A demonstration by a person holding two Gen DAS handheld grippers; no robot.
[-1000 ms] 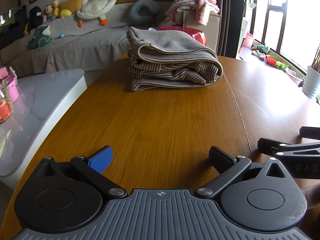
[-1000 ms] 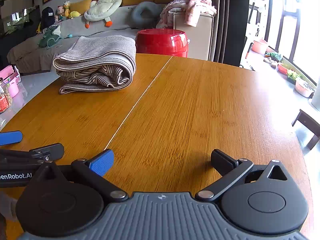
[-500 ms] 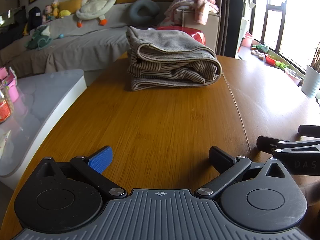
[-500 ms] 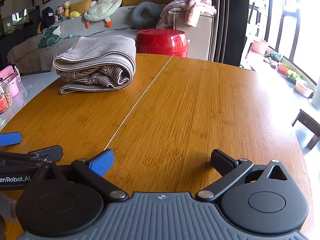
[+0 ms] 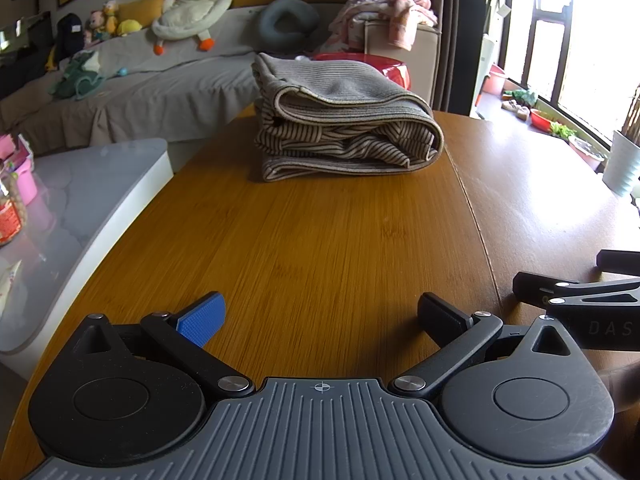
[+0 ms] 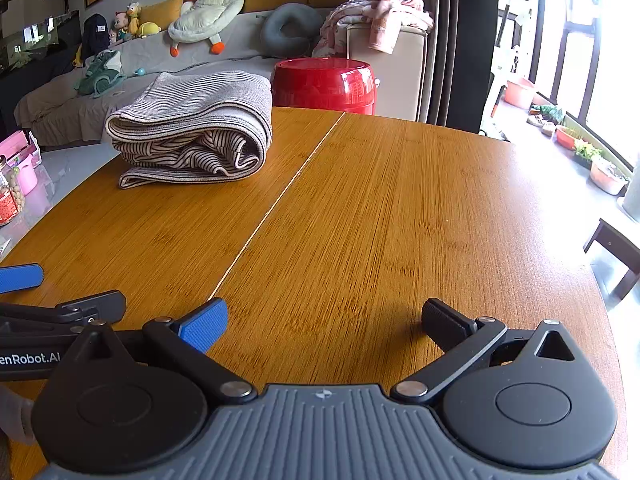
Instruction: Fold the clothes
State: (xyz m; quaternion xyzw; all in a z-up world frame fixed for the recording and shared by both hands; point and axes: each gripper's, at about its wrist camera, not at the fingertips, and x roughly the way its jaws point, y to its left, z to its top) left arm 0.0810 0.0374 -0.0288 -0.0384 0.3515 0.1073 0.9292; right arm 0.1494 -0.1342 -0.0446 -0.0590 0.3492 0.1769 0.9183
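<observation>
A folded grey and striped garment lies in a thick bundle at the far side of the wooden table. It also shows in the right wrist view, far left. My left gripper is open and empty, low over the near part of the table, well short of the garment. My right gripper is open and empty beside it, to the right. Each gripper's fingers show at the edge of the other's view.
A red round stool stands behind the table's far edge. A grey-covered sofa with soft toys runs along the back. A white side table with jars sits left. A pile of pink clothes lies on a beige box.
Both grippers stay open and nearly still. The left view has shifted very slightly; the garment has not moved.
</observation>
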